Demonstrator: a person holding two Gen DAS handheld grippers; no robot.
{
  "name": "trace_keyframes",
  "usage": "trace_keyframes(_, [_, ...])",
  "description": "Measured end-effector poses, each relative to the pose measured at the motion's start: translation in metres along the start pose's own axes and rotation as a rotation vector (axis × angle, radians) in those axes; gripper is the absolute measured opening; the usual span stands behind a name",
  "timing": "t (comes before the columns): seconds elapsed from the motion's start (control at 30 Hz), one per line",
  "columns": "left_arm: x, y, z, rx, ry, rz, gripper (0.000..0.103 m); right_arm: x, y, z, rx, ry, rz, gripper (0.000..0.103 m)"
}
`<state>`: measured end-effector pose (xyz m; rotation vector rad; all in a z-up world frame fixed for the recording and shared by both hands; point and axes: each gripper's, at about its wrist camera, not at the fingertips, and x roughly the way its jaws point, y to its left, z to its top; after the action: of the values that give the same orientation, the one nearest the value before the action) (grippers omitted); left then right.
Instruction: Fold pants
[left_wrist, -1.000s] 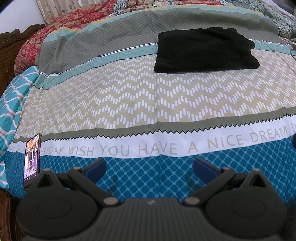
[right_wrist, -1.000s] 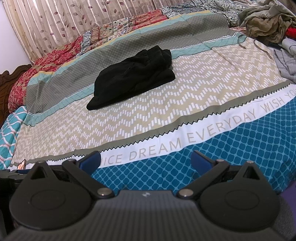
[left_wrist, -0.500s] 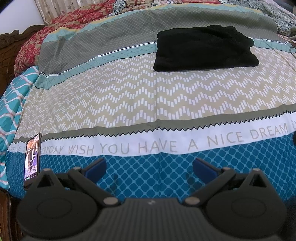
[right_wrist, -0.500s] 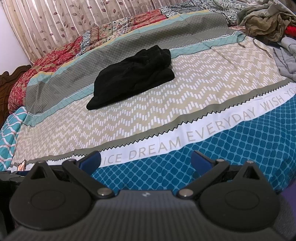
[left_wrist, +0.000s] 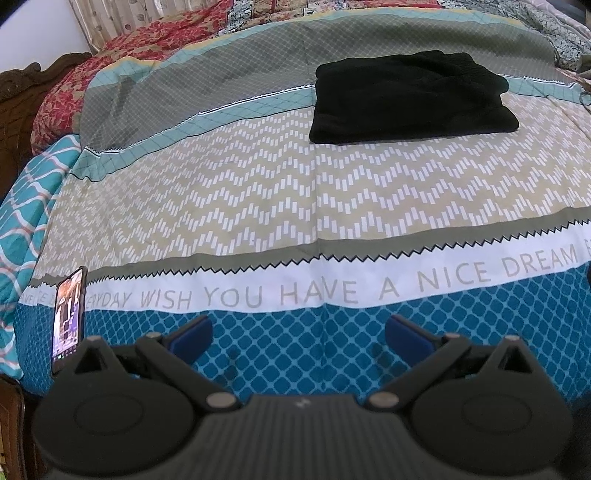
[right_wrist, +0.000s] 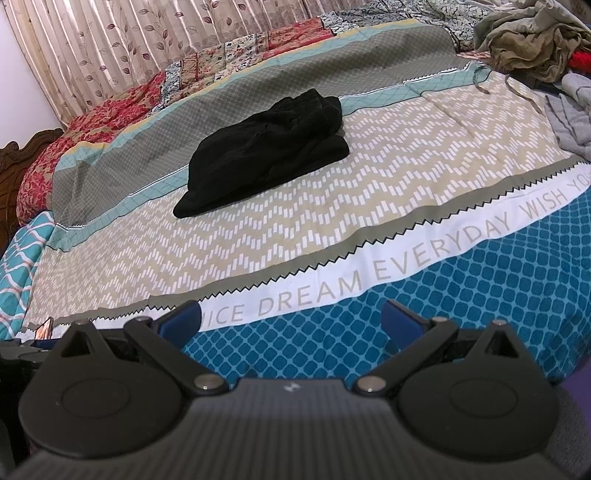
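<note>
Black pants (left_wrist: 410, 98) lie folded into a compact rectangle on the patterned bedspread (left_wrist: 258, 192), far ahead and to the right in the left wrist view. They also show in the right wrist view (right_wrist: 266, 147), ahead and left of centre. My left gripper (left_wrist: 298, 334) is open and empty, low over the blue front band of the bedspread. My right gripper (right_wrist: 291, 319) is open and empty, also over the blue band, well short of the pants.
A phone (left_wrist: 68, 317) with a lit screen stands at the bed's front left edge. A pile of loose clothes (right_wrist: 535, 40) and grey garments (right_wrist: 572, 114) lie at the far right. A curtain (right_wrist: 129, 48) and wooden headboard (right_wrist: 22, 173) bound the left.
Both grippers have drifted very slightly; the pants have not moved and both grippers stay open.
</note>
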<state>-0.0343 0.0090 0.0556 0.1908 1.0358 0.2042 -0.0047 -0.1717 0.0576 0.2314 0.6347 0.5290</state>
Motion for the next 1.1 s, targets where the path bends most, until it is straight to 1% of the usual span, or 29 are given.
trace_keyframes(0.1, [0.001, -0.001, 0.0, 0.003, 0.003, -0.001, 0.103, -0.002, 0.002, -0.001, -0.007, -0.012, -0.005, 0.103])
trace_keyframes(0.27, [-0.001, -0.002, 0.0, 0.006, 0.003, -0.004, 0.103, -0.011, 0.01, -0.001, -0.061, -0.071, -0.025, 0.103])
trace_keyframes(0.4, [-0.007, -0.003, 0.002, 0.004, -0.012, -0.01, 0.103, -0.013, 0.011, 0.0, -0.072, -0.085, -0.032, 0.103])
trace_keyframes(0.53, [-0.02, -0.001, 0.007, -0.021, -0.046, -0.017, 0.103, -0.02, 0.013, 0.006, -0.079, -0.115, -0.027, 0.103])
trace_keyframes(0.83, [-0.059, -0.001, 0.019, -0.053, -0.163, -0.04, 0.103, -0.043, 0.021, 0.019, -0.112, -0.196, -0.003, 0.103])
trace_keyframes(0.97, [-0.065, -0.003, 0.021, -0.053, -0.188, -0.039, 0.103, -0.05, 0.023, 0.023, -0.119, -0.23, -0.002, 0.103])
trace_keyframes(1.1, [-0.067, -0.004, 0.021, -0.052, -0.19, -0.04, 0.103, -0.053, 0.023, 0.023, -0.131, -0.252, -0.008, 0.103])
